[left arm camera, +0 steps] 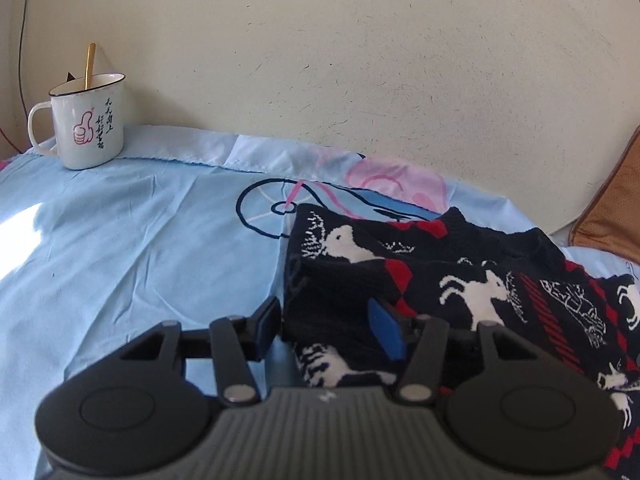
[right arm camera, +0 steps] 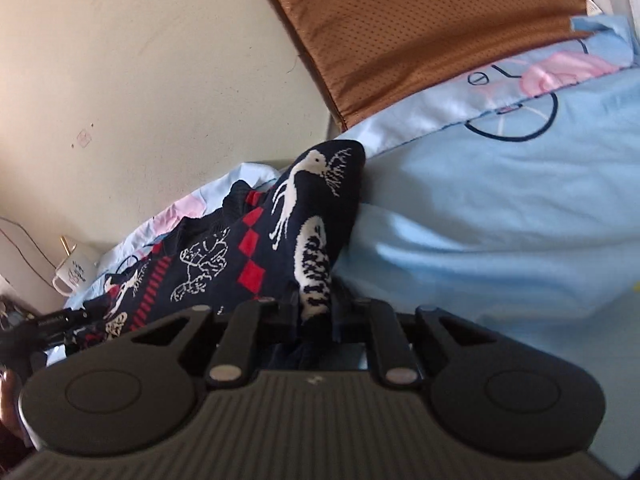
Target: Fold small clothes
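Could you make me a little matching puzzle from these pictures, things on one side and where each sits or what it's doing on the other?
Things:
1. sweater
2. mug
3. gold spoon
4. brown cushion

Places or states:
A. stands inside the mug, handle sticking up
B. pinched in the right gripper, with the open left gripper around its folded edge
C. leans by the wall at the edge of the blue sheet
D. sits on the sheet near the wall, far to the left in the left wrist view

Pairs: 1-B, 2-D, 3-A, 4-C
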